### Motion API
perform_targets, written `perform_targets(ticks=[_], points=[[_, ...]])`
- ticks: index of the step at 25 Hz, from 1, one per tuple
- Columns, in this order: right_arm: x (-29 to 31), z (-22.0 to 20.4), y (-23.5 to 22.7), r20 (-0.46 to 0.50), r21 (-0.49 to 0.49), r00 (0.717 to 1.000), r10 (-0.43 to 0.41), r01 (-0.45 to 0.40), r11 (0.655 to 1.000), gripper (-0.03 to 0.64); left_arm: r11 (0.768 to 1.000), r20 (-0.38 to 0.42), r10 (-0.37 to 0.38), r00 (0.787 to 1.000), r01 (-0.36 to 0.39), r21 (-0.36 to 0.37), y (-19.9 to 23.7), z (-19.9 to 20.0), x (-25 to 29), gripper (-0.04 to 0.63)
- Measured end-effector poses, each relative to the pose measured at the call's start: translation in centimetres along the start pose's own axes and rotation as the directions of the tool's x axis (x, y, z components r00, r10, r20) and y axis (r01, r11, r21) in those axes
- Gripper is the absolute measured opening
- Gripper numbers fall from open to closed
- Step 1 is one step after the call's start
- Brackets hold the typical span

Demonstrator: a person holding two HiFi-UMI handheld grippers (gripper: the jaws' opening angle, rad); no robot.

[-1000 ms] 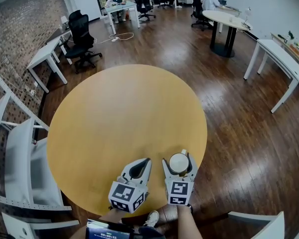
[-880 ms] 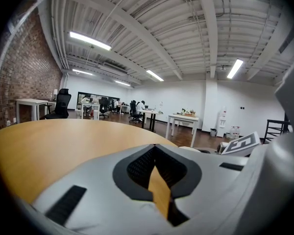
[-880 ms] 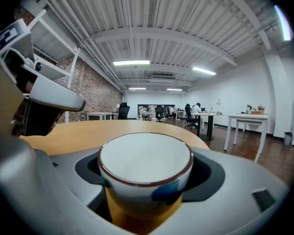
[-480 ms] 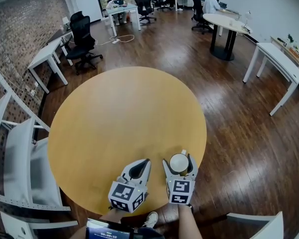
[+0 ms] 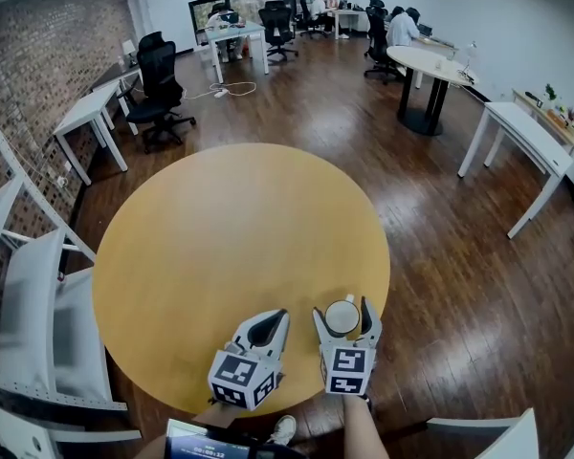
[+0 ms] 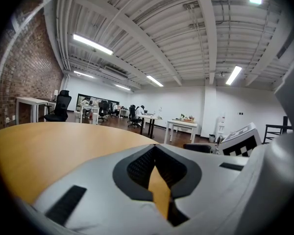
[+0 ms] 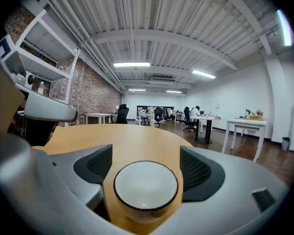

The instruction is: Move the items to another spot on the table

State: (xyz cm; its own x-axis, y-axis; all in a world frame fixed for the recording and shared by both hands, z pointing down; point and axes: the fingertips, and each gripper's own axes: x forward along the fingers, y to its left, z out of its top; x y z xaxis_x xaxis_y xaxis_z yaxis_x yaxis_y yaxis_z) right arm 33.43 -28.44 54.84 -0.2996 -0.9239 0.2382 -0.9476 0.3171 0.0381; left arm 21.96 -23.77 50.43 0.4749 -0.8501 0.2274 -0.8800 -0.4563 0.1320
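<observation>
— Round light-wood table (image 5: pixel 220 237) fills the middle of the head view. What are the grippers doing on it?

— Both sit at its near edge. The right gripper (image 5: pixel 343 310) has its jaws spread wide, and a small round white ceramic cup with a dark rim (image 7: pixel 145 185) stands on the wood between them. There is a strip of tabletop on each side of the cup, so neither pad touches it.

— And the left gripper (image 5: pixel 275 316)?

— It is just to the left of the right one, with its jaws pressed together at the tips and nothing held. Only a sliver of table shows behind the meeting point.

— Does the cup have a handle?

— There may be a small nub on its far side in the head view, but it is too small to be sure.

— Where is the cup on the table?

— At the near right, close to the rim. The rest of the top is bare wood.

— What is around the table?

— Dark plank floor (image 5: pixel 440 237) is on all sides. A white metal shelf frame (image 5: pixel 19 285) stands to the near left, in front of a red brick wall (image 5: pixel 48 55). A black office chair (image 5: pixel 158 75) is at a white desk (image 5: pixel 96 113) to the far left. A round white table on a black pedestal (image 5: pixel 426 60) is to the far right.
</observation>
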Motion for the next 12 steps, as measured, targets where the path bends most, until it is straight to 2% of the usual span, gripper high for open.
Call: perform_targets(ticks=[6,12], points=[[-1.6,4.8,1.5,0.068,-0.027,0.997,0.027,-0.025,0.999,0.403,1.000,0.039,-0.015,0.999,0.014,0.006,-0.3,2.1,-0.7,0.005],[-3.3,9.7,4.5,0.133,-0.088,0.986,0.099,-0.088,0.992,0.388,1.000,0.087,-0.026,0.996,0.025,0.004,-0.5,4.6,-1.8,0.005]])
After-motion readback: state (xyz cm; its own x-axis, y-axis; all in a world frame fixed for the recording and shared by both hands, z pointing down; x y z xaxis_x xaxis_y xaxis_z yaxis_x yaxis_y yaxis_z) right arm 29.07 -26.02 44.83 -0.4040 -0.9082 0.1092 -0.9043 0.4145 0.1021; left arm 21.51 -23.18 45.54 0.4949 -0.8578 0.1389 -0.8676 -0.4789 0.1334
